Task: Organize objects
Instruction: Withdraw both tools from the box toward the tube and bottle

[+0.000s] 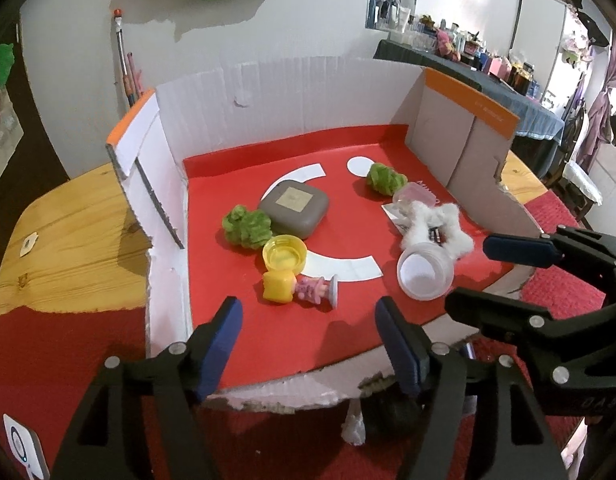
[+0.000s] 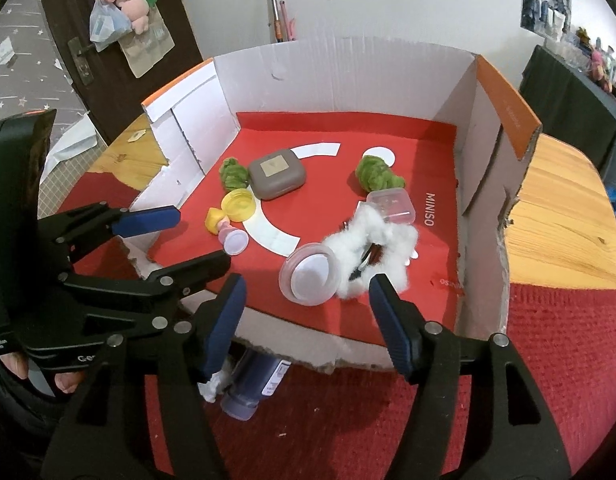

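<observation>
An open cardboard box (image 1: 268, 92) with a red floor holds a grey square case (image 1: 294, 209), two green fluffy pieces (image 1: 247, 227) (image 1: 384, 178), a yellow lid (image 1: 285, 257), a small doll lying on its side (image 1: 296, 286), a clear round cup (image 1: 424, 276), a white fluffy ring (image 1: 436, 226) and a small clear box (image 2: 390, 205). My left gripper (image 1: 306, 320) hovers open over the box's torn front edge, just short of the doll. My right gripper (image 2: 307, 292) is open in front of the cup (image 2: 308, 278) and fluffy ring (image 2: 388, 240). Neither holds anything.
The box sits on a wooden table (image 1: 80, 232) partly covered by red cloth (image 2: 568, 340). A purple bottle (image 2: 254, 384) and a white tuft (image 2: 214, 388) lie on the cloth outside the front edge. A cluttered dark table (image 1: 488, 76) stands at the back right.
</observation>
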